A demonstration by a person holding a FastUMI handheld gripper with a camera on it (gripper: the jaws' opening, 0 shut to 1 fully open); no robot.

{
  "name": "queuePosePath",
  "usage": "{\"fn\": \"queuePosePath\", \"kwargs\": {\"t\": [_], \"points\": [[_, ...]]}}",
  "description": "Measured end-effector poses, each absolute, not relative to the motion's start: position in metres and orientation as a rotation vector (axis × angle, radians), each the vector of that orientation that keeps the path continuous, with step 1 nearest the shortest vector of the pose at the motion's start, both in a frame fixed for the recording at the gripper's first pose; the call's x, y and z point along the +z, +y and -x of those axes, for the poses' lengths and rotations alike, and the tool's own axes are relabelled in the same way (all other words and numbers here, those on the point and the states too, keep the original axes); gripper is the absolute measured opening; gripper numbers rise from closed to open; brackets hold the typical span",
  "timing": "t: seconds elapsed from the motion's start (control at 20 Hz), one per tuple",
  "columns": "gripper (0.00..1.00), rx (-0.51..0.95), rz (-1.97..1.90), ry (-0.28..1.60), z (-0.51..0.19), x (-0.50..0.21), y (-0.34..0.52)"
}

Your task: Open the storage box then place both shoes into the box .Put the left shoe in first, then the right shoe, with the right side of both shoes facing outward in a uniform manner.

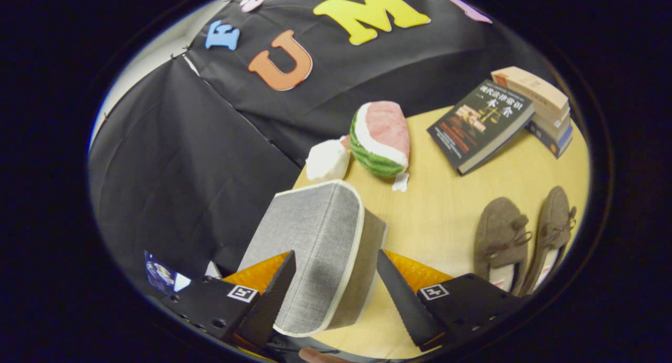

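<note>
The gripper (336, 284) has its two fingers spread wide apart, and they are not squeezing anything. Between them sits the storage box (320, 252), a grey cloth box with a pale trim along its edges. The box stands on a light wooden table (441, 205), near the table's edge, and its lid is shut. One finger (275, 294) is right up against the box's grey side (I cannot tell if it really touches), and the other finger has a small gap between it and the box's side. The two shoes (522, 239) lie on the table off to the right of the box, well apart from it. They are brown and fuzzy, with little bows on top, and they lie side by side, almost touching each other, with their toes pointing away from the gripper. Beyond the box, farther along the table, is a toy watermelon slice (380, 137) with a green striped skin and a pink middle. Just beside it is a soft white lump (326, 161) at the table's edge, and a little white scrap (400, 182) lies on the table near the slice. Farther back on the right, a dark book (480, 124) leans on a small stack of books (541, 108). Black cloth hangs behind the table.
</note>
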State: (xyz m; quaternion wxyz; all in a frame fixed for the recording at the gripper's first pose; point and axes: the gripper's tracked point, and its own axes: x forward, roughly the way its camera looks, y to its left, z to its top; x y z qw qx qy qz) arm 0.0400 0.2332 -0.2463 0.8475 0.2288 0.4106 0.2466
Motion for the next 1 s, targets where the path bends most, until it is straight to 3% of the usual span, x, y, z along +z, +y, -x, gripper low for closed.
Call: {"fn": "queuePosePath", "kwargs": {"t": [0.3,0.45,0.5,0.7,0.75,1.0], "points": [[0.95,0.542,-0.568,0.994,-0.038,-0.269,0.250],[0.87,0.562,-0.728,1.090,-0.036,-0.281,0.252],[0.79,0.573,-0.756,1.106,-0.036,-0.279,0.256],[0.64,0.593,-0.734,1.116,-0.035,-0.273,0.256],[0.64,0.592,-0.723,1.119,-0.034,-0.275,0.255],[0.20,0.627,-0.760,1.129,-0.030,-0.258,0.250]]}}
